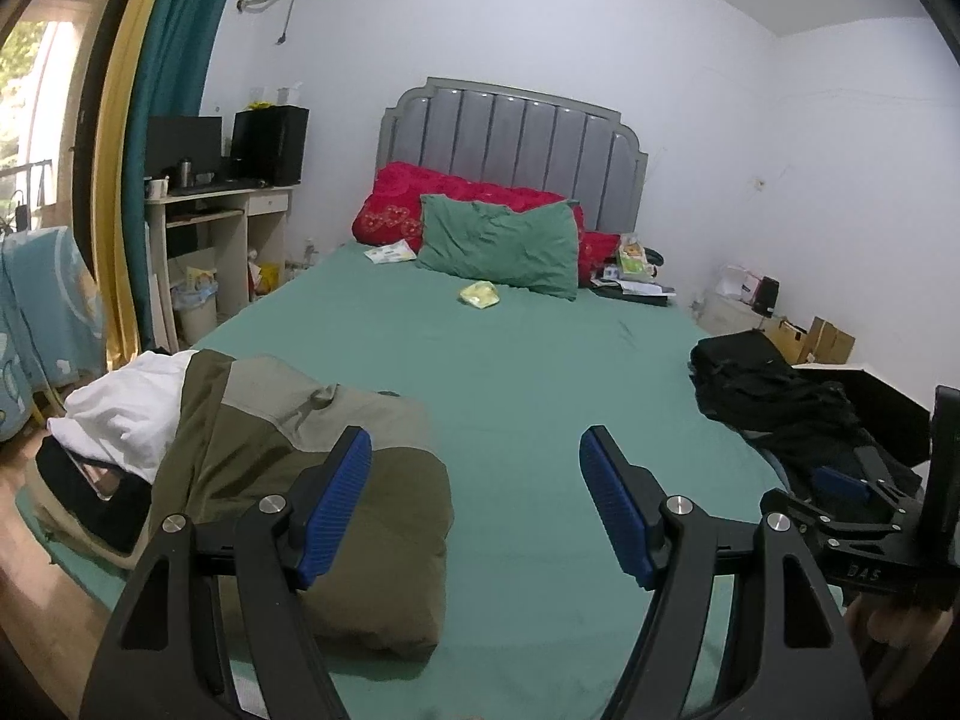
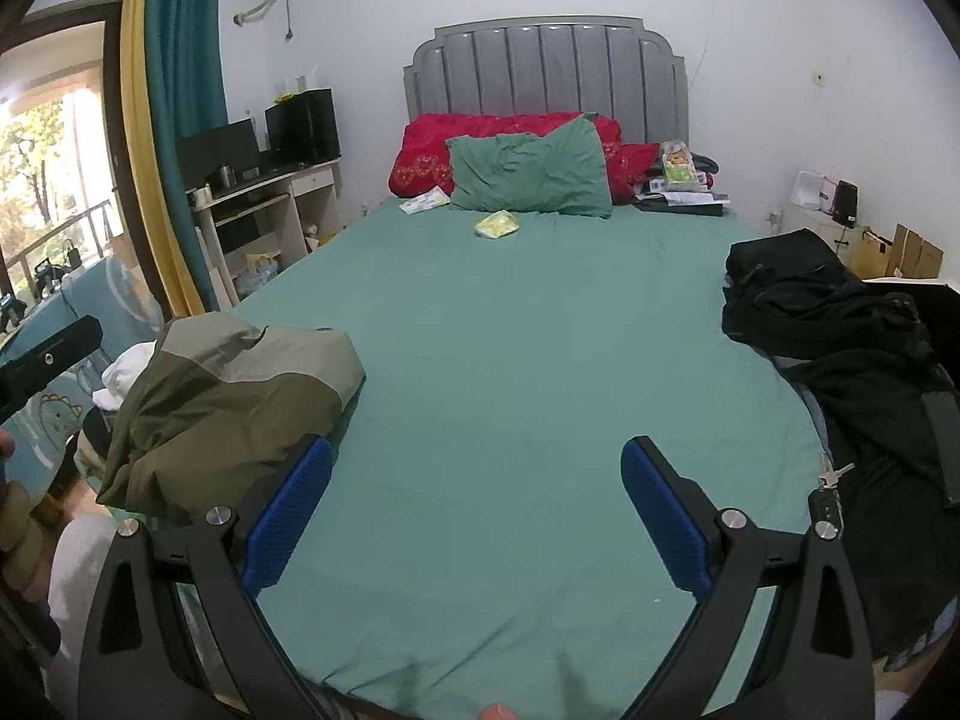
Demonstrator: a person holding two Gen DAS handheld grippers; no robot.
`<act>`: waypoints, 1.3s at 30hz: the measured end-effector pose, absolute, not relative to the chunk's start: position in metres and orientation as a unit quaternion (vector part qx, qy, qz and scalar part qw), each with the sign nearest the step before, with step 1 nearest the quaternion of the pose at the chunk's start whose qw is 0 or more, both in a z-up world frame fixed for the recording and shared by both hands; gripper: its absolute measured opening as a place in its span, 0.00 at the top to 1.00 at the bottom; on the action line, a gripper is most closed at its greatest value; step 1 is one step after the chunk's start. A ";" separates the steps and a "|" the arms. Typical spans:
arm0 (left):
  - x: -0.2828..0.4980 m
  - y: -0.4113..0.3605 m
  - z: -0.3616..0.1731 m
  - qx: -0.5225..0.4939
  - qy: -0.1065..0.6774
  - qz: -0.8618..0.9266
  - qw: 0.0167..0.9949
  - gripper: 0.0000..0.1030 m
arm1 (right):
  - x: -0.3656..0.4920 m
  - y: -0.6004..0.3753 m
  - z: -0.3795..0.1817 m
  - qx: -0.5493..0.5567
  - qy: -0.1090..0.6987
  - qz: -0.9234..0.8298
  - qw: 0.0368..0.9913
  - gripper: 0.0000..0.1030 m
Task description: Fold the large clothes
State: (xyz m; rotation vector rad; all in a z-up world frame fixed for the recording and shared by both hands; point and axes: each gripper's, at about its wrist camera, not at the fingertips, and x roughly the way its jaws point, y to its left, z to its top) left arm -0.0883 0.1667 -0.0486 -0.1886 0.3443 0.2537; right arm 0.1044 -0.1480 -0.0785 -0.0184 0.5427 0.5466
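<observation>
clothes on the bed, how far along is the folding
Looks done: the olive jacket sits bundled at the bed's left edge, on a white garment. In hand: nothing; the left gripper and right gripper are both open over bare green sheet. Left: the black clothes heaped unfolded on the right.

1. I count two grippers: my left gripper (image 1: 474,504) and my right gripper (image 2: 477,516), each with two blue pads.
2. One bed (image 2: 510,330) with one grey headboard (image 2: 546,66).
3. One green pillow (image 2: 528,174) and one red pillow (image 2: 426,150) behind it.
4. Three heaps of clothing: one olive jacket (image 2: 228,402), one white garment (image 1: 126,408), one black pile (image 2: 840,336).
5. One yellow packet (image 2: 497,224).
6. One desk (image 2: 270,204).
</observation>
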 end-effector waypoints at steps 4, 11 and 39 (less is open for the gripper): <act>-0.087 0.165 -0.048 -0.093 0.172 0.126 0.972 0.27 | 0.108 -0.152 -0.078 -0.007 0.267 0.268 0.926 0.06; -0.088 0.166 -0.048 -0.093 0.172 0.126 0.973 0.27 | 0.107 -0.152 -0.078 -0.006 0.265 0.268 0.926 0.06; -0.090 0.165 -0.049 -0.092 0.170 0.128 0.973 0.27 | 0.096 -0.143 -0.078 -0.001 0.269 0.265 0.926 0.06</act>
